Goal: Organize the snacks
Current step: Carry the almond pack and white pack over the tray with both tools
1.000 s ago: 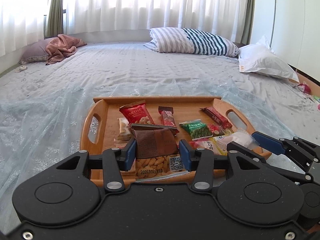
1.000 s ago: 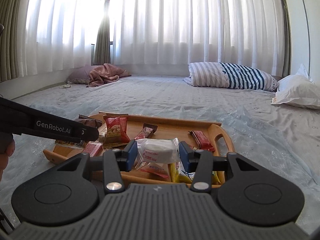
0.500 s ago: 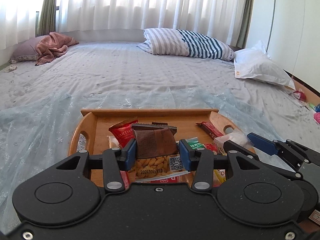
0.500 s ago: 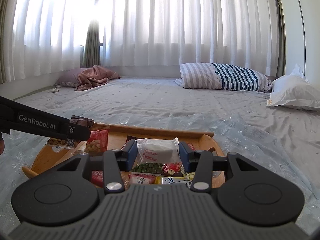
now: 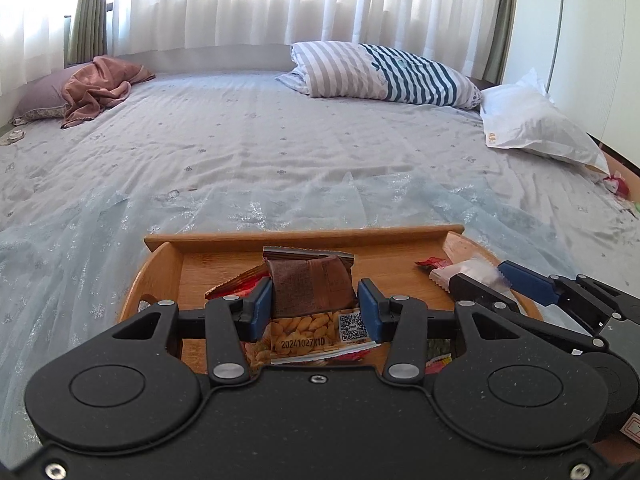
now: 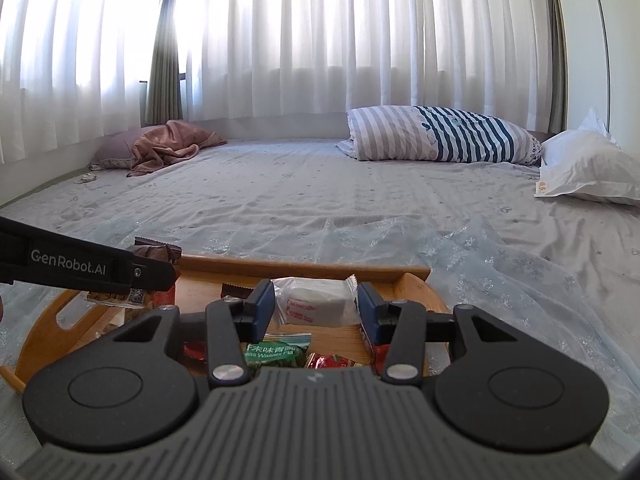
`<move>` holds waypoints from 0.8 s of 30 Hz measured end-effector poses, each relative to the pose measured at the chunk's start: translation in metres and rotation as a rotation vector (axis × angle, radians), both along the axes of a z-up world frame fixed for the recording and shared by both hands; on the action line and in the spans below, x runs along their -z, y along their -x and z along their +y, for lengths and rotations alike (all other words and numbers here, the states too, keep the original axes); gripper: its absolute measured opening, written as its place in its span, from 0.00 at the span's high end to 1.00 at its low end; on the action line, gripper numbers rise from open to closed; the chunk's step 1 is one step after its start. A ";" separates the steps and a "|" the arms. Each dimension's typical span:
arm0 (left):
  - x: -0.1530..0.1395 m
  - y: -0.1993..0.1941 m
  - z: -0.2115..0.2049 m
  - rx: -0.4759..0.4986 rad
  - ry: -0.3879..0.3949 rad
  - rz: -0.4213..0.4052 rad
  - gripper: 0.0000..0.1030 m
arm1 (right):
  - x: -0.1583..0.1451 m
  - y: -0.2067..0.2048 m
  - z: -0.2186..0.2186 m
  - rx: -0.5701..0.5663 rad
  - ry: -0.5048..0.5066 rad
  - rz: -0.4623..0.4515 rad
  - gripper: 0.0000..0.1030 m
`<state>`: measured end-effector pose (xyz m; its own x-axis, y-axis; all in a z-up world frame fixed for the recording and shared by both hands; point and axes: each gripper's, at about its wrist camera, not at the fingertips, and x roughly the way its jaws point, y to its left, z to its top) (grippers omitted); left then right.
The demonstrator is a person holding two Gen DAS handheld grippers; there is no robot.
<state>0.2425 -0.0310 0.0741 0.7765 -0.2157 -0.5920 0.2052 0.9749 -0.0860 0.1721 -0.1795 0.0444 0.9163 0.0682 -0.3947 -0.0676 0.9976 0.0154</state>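
Brown packet (image 5: 310, 286): gripped between the blue pads of the left tongs (image 5: 316, 308), held above the near part of the wooden tray (image 5: 304, 236).
White packet (image 6: 316, 300): clamped in the right tongs (image 6: 316, 306), held over the tray's right half, just near of its far rim.
Peanut packet (image 5: 308, 332): lay in the tray directly under the brown packet, with a date stamp and a QR code showing.
Other tray contents: a green wasabi pea packet (image 6: 276, 354) and a red packet (image 6: 328, 360) lay under the right tongs; a red bar (image 5: 432, 263) lay toward the far right corner. Further wrappers were mostly hidden behind the tong bodies.
In the way: in each wrist view the other tongs crossed a side of the tray and covered some snacks.
Tray placement: it sat on a sheer pale-blue cloth (image 5: 80, 240) spread on the bed (image 5: 260, 140).
Farther off: a striped pillow (image 5: 380, 72) far centre-right, a white pillow (image 5: 536, 124) at the right, a pink blanket (image 5: 100, 88) far left, white curtains (image 6: 360, 40) behind.
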 end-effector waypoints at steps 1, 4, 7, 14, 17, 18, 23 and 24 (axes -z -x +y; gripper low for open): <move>0.001 -0.005 -0.001 -0.003 -0.004 0.003 0.58 | 0.001 -0.005 -0.001 0.000 0.001 0.004 0.52; 0.006 -0.021 -0.004 -0.003 -0.006 0.021 0.58 | 0.004 -0.020 -0.002 0.001 0.004 0.025 0.52; 0.011 -0.037 -0.007 0.004 -0.015 0.032 0.58 | 0.007 -0.035 -0.003 -0.005 -0.009 0.046 0.52; 0.020 -0.073 -0.011 -0.030 -0.035 0.060 0.58 | 0.015 -0.064 -0.003 -0.001 -0.018 0.104 0.52; 0.028 -0.081 -0.008 -0.052 -0.037 0.079 0.58 | 0.020 -0.072 -0.004 0.007 -0.024 0.133 0.52; 0.030 -0.083 -0.007 -0.055 -0.040 0.082 0.58 | 0.021 -0.074 -0.004 0.009 -0.024 0.140 0.52; 0.038 -0.086 -0.005 -0.065 -0.047 0.091 0.58 | 0.028 -0.080 -0.002 0.012 -0.009 0.167 0.52; 0.040 -0.087 -0.005 -0.066 -0.053 0.092 0.58 | 0.029 -0.081 -0.002 0.012 -0.011 0.173 0.52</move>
<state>0.3292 -0.0362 0.0342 0.7299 -0.1327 -0.6705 0.1343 0.9897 -0.0497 0.2527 -0.1817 0.0149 0.8354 0.0630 -0.5461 -0.0511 0.9980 0.0370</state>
